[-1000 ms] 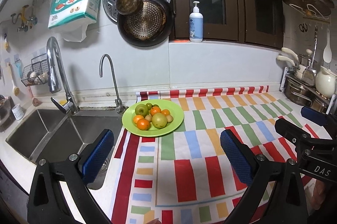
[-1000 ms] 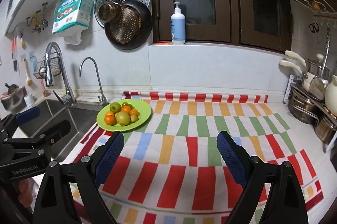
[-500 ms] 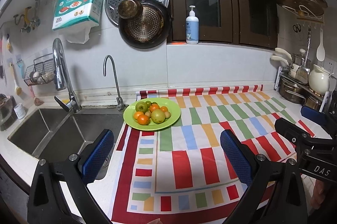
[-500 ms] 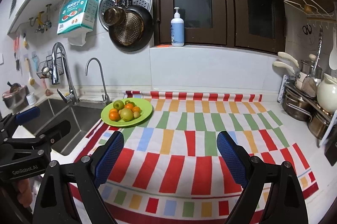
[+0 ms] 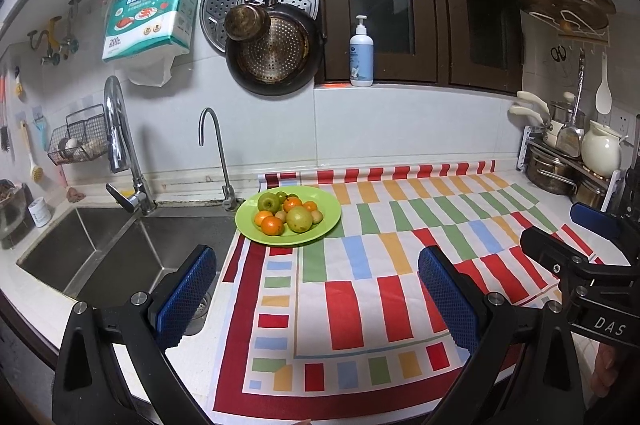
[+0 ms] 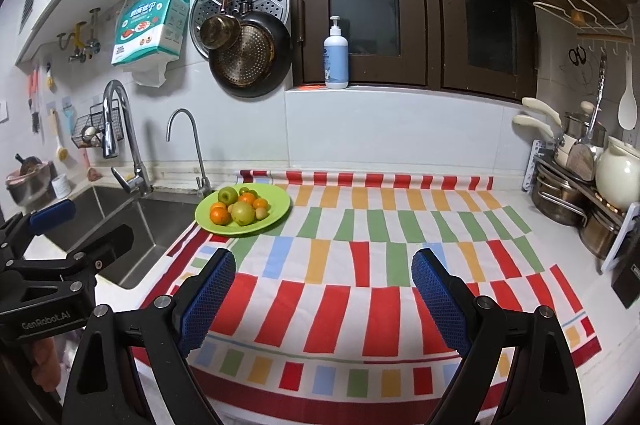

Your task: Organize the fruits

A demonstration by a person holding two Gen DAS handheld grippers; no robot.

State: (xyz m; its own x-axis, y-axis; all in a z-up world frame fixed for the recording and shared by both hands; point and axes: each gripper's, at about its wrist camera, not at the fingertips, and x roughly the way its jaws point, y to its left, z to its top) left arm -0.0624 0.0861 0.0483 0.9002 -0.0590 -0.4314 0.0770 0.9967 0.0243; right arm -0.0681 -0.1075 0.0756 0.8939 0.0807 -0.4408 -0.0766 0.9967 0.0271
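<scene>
A lime-green plate (image 5: pixel 326 223) (image 6: pixel 280 207) sits at the back left corner of a striped cloth (image 5: pixel 380 289) (image 6: pixel 360 285), beside the sink. On it lie several fruits: a green apple (image 5: pixel 267 202) (image 6: pixel 227 195), oranges (image 5: pixel 273 225) (image 6: pixel 219 215), a yellow-green pear-like fruit (image 5: pixel 299 219) (image 6: pixel 243 212) and small brownish ones. My left gripper (image 5: pixel 318 299) hovers open over the cloth's near left part, well short of the plate, nothing between its blue pads. My right gripper (image 6: pixel 324 301) is open and empty too, over the cloth's near middle. Each gripper shows at the edge of the other's view.
A steel double sink (image 5: pixel 100 253) with two taps (image 5: pixel 120 145) lies left of the cloth. Pots, a white jug (image 6: pixel 618 177) and utensils crowd a rack at the right. Pans (image 5: pixel 272 53) hang on the tiled wall; a pump bottle (image 5: pixel 361 55) stands on the window ledge.
Both grippers have drawn back from the wall, so the plate looks smaller and the cloth's near border has come into view. Most of that shift came early. Jaws unchanged.
</scene>
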